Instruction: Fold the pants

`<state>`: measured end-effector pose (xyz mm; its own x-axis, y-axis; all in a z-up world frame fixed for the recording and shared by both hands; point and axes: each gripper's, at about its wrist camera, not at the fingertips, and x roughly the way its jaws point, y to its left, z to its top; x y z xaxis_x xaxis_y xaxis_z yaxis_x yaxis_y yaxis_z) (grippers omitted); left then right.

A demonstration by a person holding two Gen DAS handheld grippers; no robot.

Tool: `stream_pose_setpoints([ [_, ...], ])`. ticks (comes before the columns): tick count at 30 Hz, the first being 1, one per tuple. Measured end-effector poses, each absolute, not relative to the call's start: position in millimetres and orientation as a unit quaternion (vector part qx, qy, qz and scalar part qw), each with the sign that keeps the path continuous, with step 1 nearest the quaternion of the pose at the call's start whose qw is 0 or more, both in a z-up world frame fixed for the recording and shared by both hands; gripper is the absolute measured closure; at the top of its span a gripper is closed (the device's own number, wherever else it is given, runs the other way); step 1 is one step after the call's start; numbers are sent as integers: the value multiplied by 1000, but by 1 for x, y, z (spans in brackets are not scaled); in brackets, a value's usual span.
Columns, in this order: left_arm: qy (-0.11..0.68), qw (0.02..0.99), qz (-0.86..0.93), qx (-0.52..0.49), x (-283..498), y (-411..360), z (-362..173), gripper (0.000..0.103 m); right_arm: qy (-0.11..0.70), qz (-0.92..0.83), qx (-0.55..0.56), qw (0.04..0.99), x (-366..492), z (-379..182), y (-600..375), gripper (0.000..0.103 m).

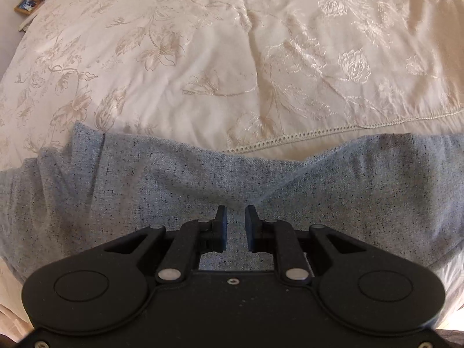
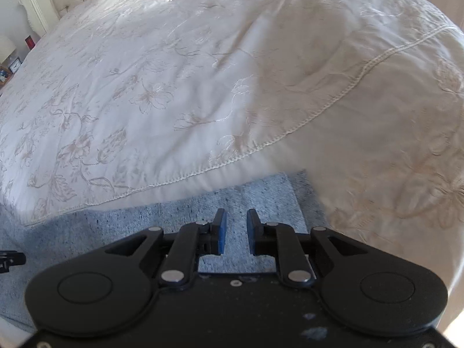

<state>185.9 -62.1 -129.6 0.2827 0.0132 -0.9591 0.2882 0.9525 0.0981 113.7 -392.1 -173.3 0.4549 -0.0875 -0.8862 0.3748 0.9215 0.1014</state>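
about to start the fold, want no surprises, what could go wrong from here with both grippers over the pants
The left gripper and right gripper are both open with nothing held, so a shallow close may catch only one layer of the grey pants. The lace-edged cover lies right against the pants' far edge and could get pinched too. The soft, rumpled bed may let the folds slide.

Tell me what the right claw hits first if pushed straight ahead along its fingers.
Probably the speckled grey-blue knit pants lying just beyond the open right claw, then the cream embroidered floral bedspread bulging behind them. Depth is unclear, so it may pass above the pants.
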Motion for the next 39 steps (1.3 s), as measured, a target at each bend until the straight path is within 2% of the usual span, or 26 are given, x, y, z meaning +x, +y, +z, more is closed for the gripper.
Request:
stream_pose_setpoints([
  [4,589,796,-88,113,194,-56,-125,79,546,-173,111,812,131,-199,-397,87],
  [6,594,793,-84,105,199,-52,-128,79,540,-179,114,814,119,-196,-404,88],
  [12,607,786,-76,92,201,-49,-131,79,511,-190,105,832,106,-184,-428,80],
  [22,611,782,-75,100,191,-59,-126,79,533,-112,127,829,131,-208,-441,76],
  [24,611,782,-73,98,189,-61,-126,79,538,-101,140,825,131,-208,-445,83],
  [25,612,781,-73,96,188,-62,-126,79,544,-95,145,821,133,-210,-445,95],
  [33,613,780,-82,98,175,-76,-130,79,545,-149,88,820,108,-177,-438,100],
  [39,646,752,-69,114,170,-83,-176,79,555,-146,68,816,110,-188,-438,97],
])
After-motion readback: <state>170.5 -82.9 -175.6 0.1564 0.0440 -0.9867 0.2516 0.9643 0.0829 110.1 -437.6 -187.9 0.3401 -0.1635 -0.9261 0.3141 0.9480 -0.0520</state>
